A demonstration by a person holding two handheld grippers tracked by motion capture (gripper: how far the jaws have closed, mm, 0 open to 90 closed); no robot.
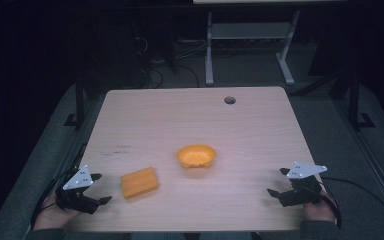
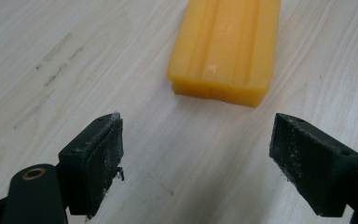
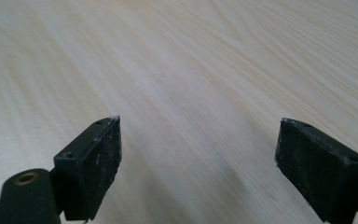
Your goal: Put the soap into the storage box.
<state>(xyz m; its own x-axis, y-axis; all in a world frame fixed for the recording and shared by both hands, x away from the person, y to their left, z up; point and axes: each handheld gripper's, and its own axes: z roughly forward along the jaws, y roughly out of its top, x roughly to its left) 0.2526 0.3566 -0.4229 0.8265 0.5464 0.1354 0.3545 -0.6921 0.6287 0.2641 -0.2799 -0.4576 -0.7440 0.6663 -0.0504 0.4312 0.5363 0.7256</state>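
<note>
High view sets the orange block [image 1: 139, 182] on the worktop [image 1: 260, 135] at about 7 o'clock from the centre, lying flat, with the orange bowl [image 1: 196, 156] just up from it at its 2 o'clock, the two apart. The left gripper [image 1: 100, 188] sits near the block at its 9 o'clock, jaws spread wide and empty, pointing at it. The right gripper [image 1: 278, 181] rests well apart at the worktop's 4 o'clock, jaws likewise spread and holding nothing.

Left gripper view looks along the block [image 2: 226, 46] from one short end: a long slab with shallow grooves running lengthwise along its top, a small glossy highlight on the surface, and a slightly stepped lower edge. It lies at 12 o'clock from the left gripper [image 2: 198, 154], a little off to the right of the midline.

Judging by its look, the block is probably a light, moulded piece, perhaps foam or soft plastic, so it should lift easily and may give a little under pressure. The sheen suggests a smooth skin that could slip. The long side faces look like the best hold: parallel, flat, and narrower than the present jaw spread. Gripping near mid-length should keep it from tipping.
</note>
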